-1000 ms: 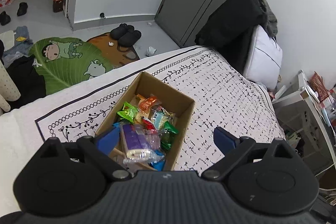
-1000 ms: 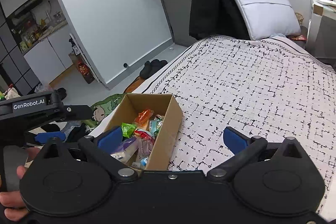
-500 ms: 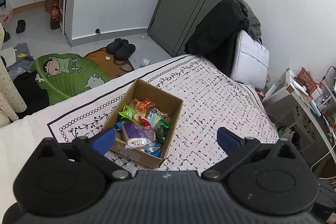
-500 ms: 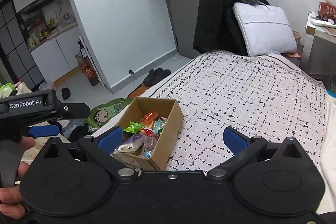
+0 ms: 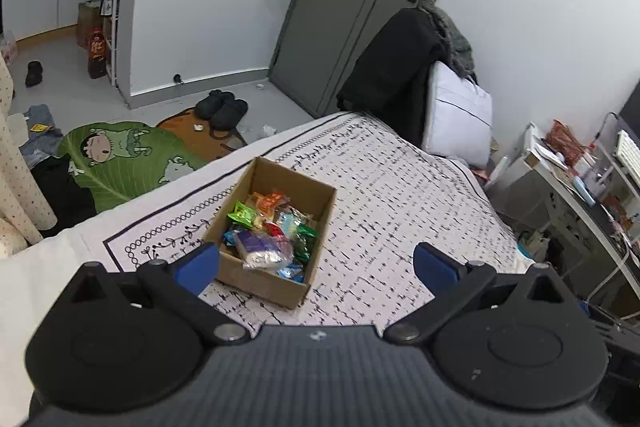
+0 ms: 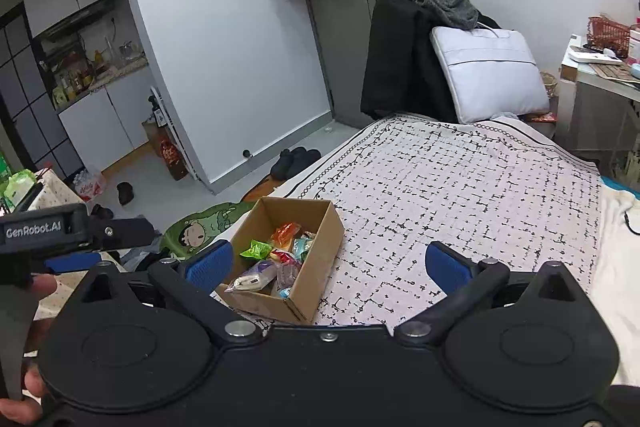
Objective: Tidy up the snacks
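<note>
Snacks in bright wrappers (image 5: 272, 231) sit gathered inside the open brown cardboard box (image 5: 320, 227) on the patterned bed (image 5: 400, 195); above it, left gripper (image 5: 316, 263) and right gripper (image 6: 326, 265) hover, fingers spread wide, empty, likely done.

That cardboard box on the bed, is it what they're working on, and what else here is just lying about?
Part of the job:
cardboard box
snack packets inside it
left gripper and right gripper, both open and empty

Just lying about:
slippers
cartoon rug
pillow
black coat
</note>
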{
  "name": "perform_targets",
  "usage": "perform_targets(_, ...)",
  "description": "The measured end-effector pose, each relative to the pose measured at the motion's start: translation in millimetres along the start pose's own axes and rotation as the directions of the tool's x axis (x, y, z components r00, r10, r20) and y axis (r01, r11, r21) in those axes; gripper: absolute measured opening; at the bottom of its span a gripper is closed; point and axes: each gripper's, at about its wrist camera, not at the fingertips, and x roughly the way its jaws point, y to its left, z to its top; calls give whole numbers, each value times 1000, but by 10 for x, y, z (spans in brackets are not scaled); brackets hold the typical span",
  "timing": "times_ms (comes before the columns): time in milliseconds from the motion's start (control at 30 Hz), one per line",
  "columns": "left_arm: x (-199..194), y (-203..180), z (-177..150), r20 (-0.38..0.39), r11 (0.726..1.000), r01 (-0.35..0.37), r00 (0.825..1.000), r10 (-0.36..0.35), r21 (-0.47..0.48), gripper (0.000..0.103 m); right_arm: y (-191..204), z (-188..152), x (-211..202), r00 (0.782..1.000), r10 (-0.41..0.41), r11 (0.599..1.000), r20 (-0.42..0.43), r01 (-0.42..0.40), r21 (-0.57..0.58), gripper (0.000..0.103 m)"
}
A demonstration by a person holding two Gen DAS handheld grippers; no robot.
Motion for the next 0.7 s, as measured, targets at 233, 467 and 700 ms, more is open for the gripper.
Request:
perform_targets(233, -172, -34, -132, 9, 999, -9, 1000, 8, 51, 103, 36, -60, -188, 999, -34, 999, 15, 35, -19, 103)
perform_targets(467, -316, -40, -296, 16, 993, -7, 1000, 5, 116, 103, 89, -171, -369, 999, -36, 999, 29, 36, -23, 103)
perform_targets(700, -475, -36, -417, 37, 987, -17, 999, 11, 158, 103, 135, -247, -511, 998, -43, 999, 43, 44, -30, 103)
